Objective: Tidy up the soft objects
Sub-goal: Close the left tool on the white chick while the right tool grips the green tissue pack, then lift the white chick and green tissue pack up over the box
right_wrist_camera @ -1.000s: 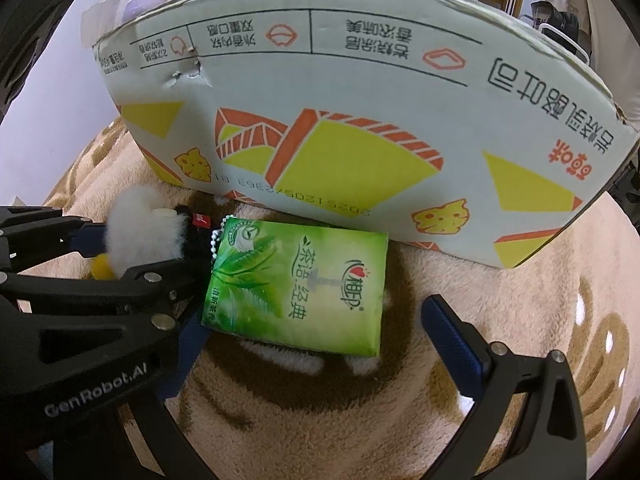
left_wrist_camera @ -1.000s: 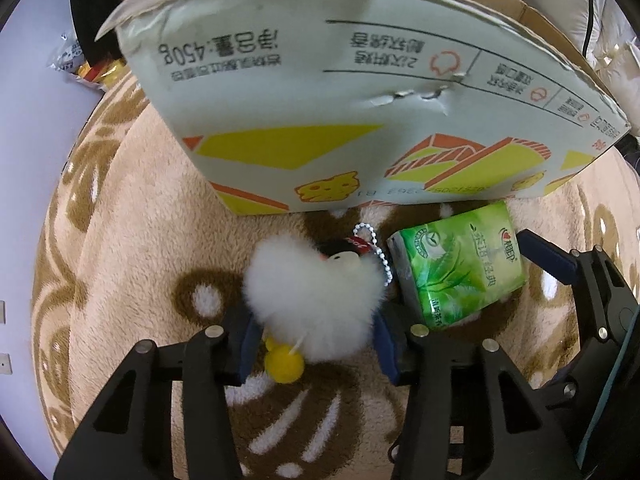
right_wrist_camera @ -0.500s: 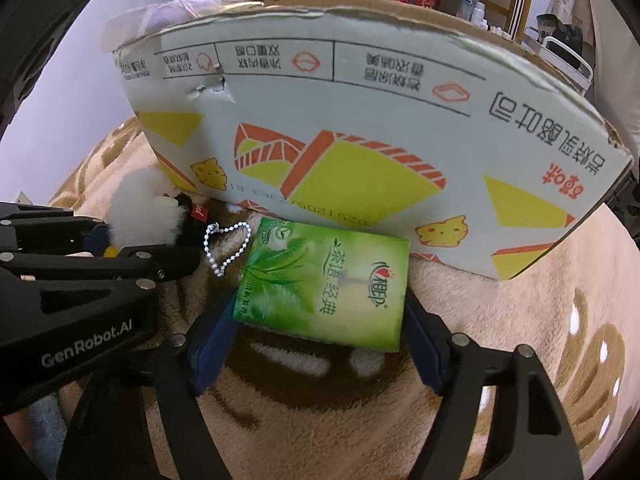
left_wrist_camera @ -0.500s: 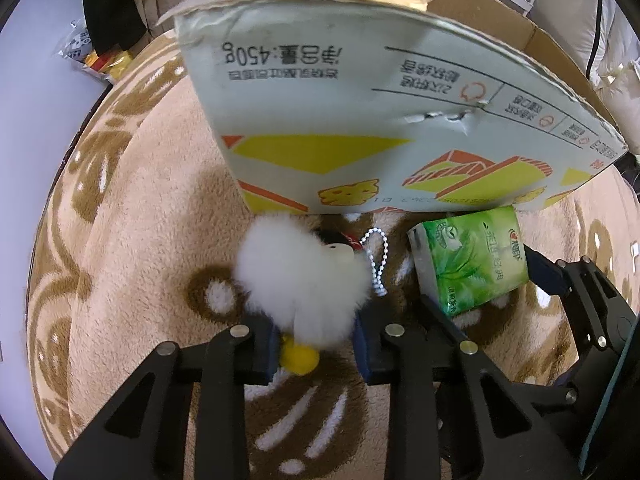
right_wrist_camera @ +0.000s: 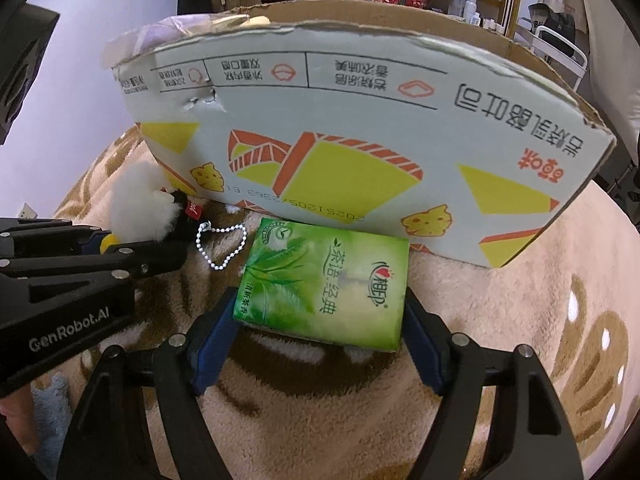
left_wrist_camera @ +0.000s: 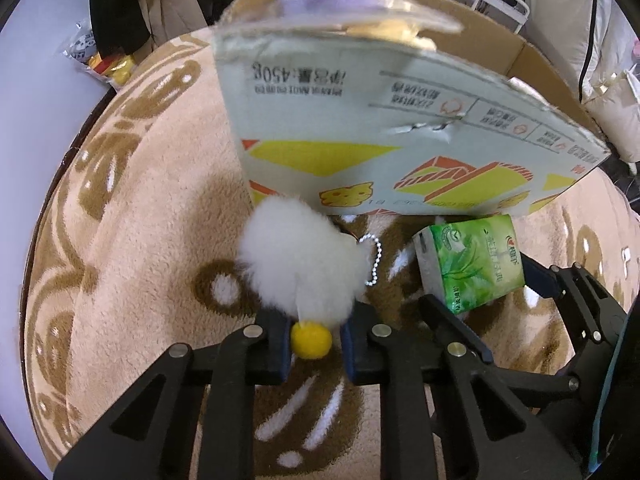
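Plush toy (left_wrist_camera: 298, 264), white and fluffy with a yellow foot, now sits pinched between the blue pads of the left claw (left_wrist_camera: 314, 342), whose jaws stood wide on either side of it a second ago and have since clenched on its lower end; in the left wrist view it has drawn away from the cardboard box (left_wrist_camera: 400, 152), which now lies further toward one o'clock. The tissue pack (right_wrist_camera: 326, 282), earlier lying free between spread fingers, is now gripped at both short ends by the right claw (right_wrist_camera: 320, 316), its pads pressing on the wrapper. In the left wrist view the toy's long axis runs from six to twelve o'clock, yellow foot at six, and its bead chain (right_wrist_camera: 222, 246) hangs off toward three o'clock. In the right wrist view the green pack lies flat on the patterned rug (right_wrist_camera: 520, 320), long axis from nine to three o'clock, its printed face up, just in front of the box wall at twelve o'clock. Both claws point steeply down at the rug, side by side, the left one's black frame crossing the right wrist view at nine o'clock.
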The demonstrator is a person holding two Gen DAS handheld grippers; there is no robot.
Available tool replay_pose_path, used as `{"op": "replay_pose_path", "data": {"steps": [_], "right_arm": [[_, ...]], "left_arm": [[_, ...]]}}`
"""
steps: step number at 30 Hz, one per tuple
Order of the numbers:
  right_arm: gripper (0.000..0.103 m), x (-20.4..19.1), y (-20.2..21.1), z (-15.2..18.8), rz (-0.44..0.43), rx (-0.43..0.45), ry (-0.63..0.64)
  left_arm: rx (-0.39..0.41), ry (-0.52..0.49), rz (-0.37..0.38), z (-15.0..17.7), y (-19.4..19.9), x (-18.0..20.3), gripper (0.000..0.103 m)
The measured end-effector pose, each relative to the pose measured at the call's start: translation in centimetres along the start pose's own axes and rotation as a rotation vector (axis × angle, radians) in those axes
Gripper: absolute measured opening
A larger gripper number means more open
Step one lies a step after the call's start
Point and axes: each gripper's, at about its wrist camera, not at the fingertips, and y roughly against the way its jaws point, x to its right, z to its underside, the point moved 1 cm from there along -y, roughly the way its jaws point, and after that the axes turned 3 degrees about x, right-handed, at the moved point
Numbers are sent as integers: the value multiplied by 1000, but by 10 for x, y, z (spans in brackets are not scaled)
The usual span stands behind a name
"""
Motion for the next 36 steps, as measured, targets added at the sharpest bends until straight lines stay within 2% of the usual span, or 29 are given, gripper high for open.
{"op": "replay_pose_path", "data": {"steps": [4,10,13,15,20,31,36], "right_arm": [[81,2,8,1,2,10,-8],[81,9,32,-2,6,67,-37],[81,16,51,-4,0,109,-59],[81,18,65,-6,-8,146,-71],[81,20,99,-15,-6,231,-79],[81,21,162,-44,2,401,-64],[81,20,180,-60,17,457,-49]], "left_arm": [[21,12,37,2,11,-1,18],[92,23,31,7,38,3,18],[166,15,12,8,62,3,18],[259,-3,-22,10,87,6,18],[424,-30,-31,13,140,11,18],[612,-38,-65,9,199,7,18],[663,-72,-61,-1,214,12,18]]}}
